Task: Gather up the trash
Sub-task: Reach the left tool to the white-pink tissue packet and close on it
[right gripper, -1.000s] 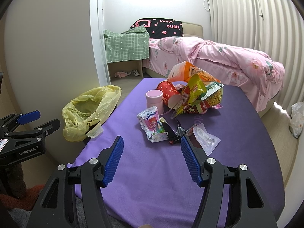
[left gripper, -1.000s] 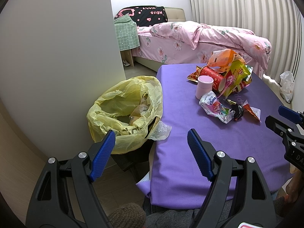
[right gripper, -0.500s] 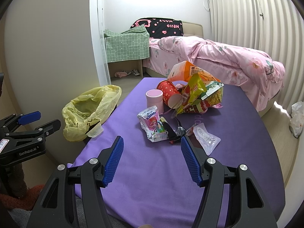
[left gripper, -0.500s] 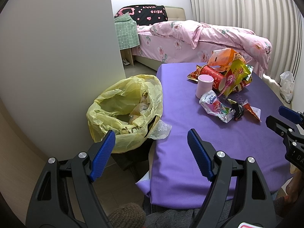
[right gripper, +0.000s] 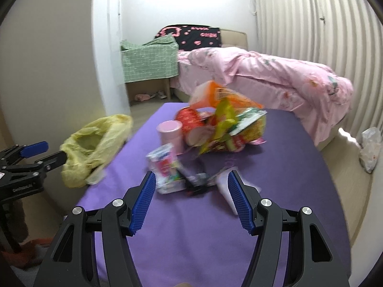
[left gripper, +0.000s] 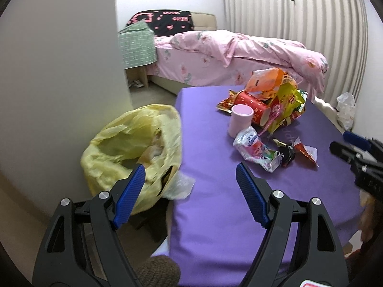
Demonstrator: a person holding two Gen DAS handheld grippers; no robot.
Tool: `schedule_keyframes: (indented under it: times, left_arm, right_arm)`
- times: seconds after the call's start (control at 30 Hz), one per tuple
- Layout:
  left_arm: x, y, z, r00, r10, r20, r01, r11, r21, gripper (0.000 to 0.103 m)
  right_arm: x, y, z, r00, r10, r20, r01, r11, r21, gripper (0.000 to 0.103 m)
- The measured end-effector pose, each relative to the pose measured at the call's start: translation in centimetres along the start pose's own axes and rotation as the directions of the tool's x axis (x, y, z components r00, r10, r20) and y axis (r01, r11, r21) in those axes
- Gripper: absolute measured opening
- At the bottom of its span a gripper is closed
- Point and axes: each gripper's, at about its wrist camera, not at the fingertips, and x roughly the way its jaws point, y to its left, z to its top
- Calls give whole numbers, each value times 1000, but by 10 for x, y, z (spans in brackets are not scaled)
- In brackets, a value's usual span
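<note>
On the purple table [left gripper: 215,203], past its middle, I see the trash: a pink cup [left gripper: 240,120] standing upright, a red paper cup [left gripper: 253,110] on its side touching it from behind, and orange, green and yellow snack bags [left gripper: 282,95] heaped over the red cup. Nearer me than the pink cup lies a white and pink wrapper [right gripper: 165,167], with a small black scrap [left gripper: 287,153] and a clear wrapper [left gripper: 307,151] just beside it.

My right gripper [right gripper: 191,196] hovers low over the table with its jaws spread wide and nothing between them; the white and pink wrapper and the scraps sit just ahead of its tips. I judge that is my first pick, since it is the nearest loose piece. This view is blurred, so finer detail escapes me.

Off the table's left edge hangs the yellow trash bag [left gripper: 129,143], mouth gaping upward, already holding some rubbish. My left gripper [left gripper: 189,186] is also wide open and empty, near the bag, likely placed to steady the rim.

Beyond the table stands a bed with pink bedding [left gripper: 239,55].
</note>
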Motion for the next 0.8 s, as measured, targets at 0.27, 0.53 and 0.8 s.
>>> schedule_keyframes:
  times: [0.27,0.53,0.8]
  left_arm:
    - [66,-32,16,976,-219,-12,219,976,11,74]
    - [122,-70,27,942,-330,-63,333,942,33,81]
    - [175,-64,42,933,-314,-174,319,948,-1,61]
  right_arm:
    - [32,-52,-1,991,-125,-46,127,992,29,59]
    - [52,-86,-14,982,-146,-119,157,984,85,59]
    - [62,-97,-27,977,-149,-152,165,981,100,59]
